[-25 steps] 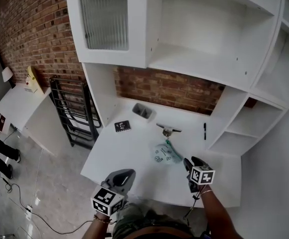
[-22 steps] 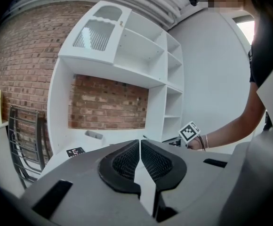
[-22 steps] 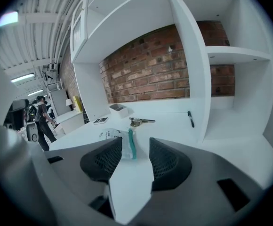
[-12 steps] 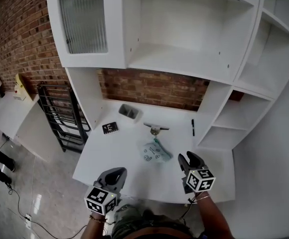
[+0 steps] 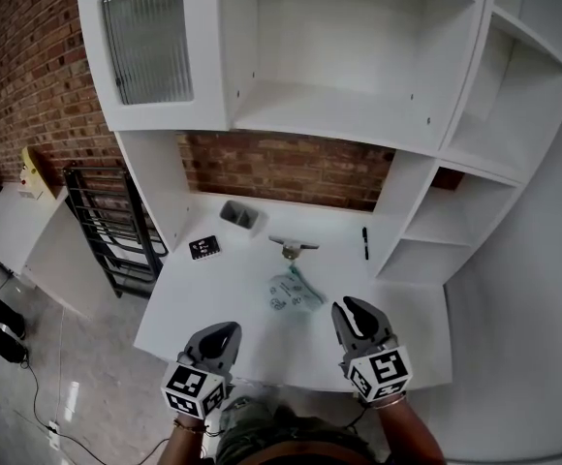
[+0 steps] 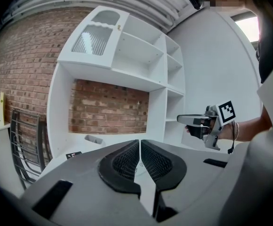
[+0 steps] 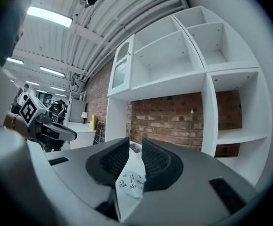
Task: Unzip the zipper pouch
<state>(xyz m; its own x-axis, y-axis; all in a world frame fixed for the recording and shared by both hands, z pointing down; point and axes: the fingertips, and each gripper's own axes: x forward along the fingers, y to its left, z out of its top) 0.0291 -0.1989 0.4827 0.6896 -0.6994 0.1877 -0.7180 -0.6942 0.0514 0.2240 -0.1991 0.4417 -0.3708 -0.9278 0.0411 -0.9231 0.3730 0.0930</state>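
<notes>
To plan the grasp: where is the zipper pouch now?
In the head view, the zipper pouch lies centrally on the white desk, just this side of the small metal piece.

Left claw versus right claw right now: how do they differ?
The left claw has its jaws pressed together; the right claw shows a gap between its jaws, which are closing with nothing between them. The right claw reaches farther over the desk than the left claw. Both are empty and clear of the zipper pouch.
</notes>
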